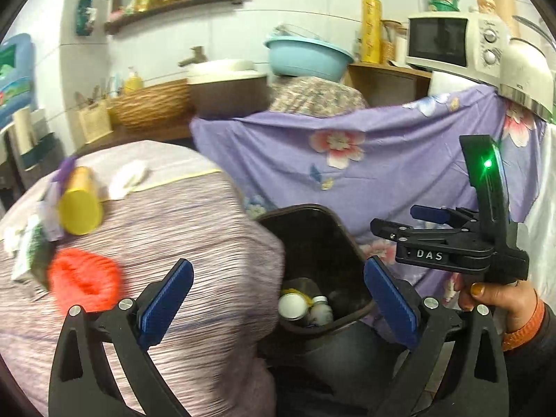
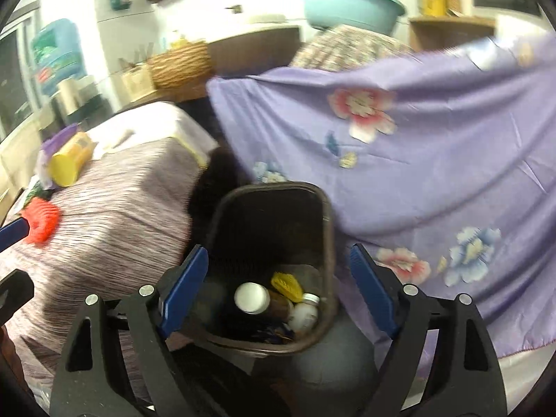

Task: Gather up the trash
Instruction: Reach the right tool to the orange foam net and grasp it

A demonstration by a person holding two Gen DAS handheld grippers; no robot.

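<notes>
A dark bin [image 1: 342,243] [image 2: 326,222] stands beside the cloth-covered table and holds a white-capped bottle [image 2: 252,298], a small white bottle [image 2: 305,314] and a yellow scrap [image 2: 286,285]. My left gripper [image 1: 278,305] is open and empty, hovering over the bin's near-left rim. My right gripper [image 2: 278,290] is open and empty just above the bin's mouth; it also shows in the left wrist view [image 1: 413,222]. On the table lie a yellow can [image 1: 80,205] [image 2: 69,161], a crumpled red piece [image 1: 85,279] [image 2: 43,222], a white wad [image 1: 128,179] and a green-white carton [image 1: 29,253].
A purple floral sheet [image 1: 399,160] [image 2: 434,139] hangs behind and right of the bin. A striped cloth covers the table [image 1: 173,229]. At the back are a blue basin [image 1: 307,55], a wicker basket [image 1: 153,104], a microwave [image 1: 455,40] and a shelf of bottles [image 1: 173,3].
</notes>
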